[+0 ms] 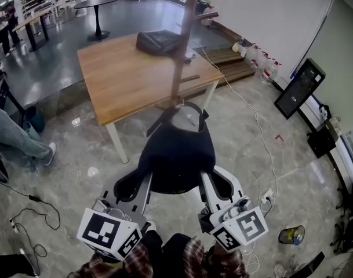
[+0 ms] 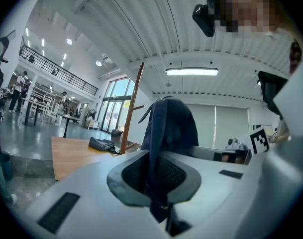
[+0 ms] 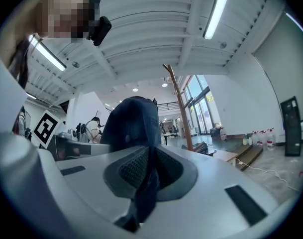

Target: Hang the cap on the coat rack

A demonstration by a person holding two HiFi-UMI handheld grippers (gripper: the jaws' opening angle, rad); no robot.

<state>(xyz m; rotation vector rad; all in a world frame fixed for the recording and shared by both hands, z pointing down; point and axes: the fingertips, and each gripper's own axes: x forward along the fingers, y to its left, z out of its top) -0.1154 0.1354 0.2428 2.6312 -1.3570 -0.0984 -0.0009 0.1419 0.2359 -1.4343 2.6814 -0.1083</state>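
A dark navy cap (image 1: 176, 149) hangs stretched between my two grippers, above the floor and just in front of the coat rack's brown pole (image 1: 185, 39). My left gripper (image 1: 131, 185) is shut on the cap's left edge. My right gripper (image 1: 221, 183) is shut on its right edge. In the left gripper view the cap's fabric (image 2: 168, 128) runs down between the closed pads of the left gripper (image 2: 156, 183), with the rack pole (image 2: 133, 108) beyond. The right gripper view shows the cap (image 3: 134, 123) pinched in the right gripper (image 3: 150, 176) and the pole (image 3: 181, 108) ahead, its top pegs in sight.
A wooden table (image 1: 124, 74) stands behind the pole with a dark bag (image 1: 159, 41) on it. A white cable (image 1: 257, 120) runs across the tiled floor at the right. A person's legs (image 1: 14, 138) are at the left, and a black monitor (image 1: 299, 87) leans by the wall.
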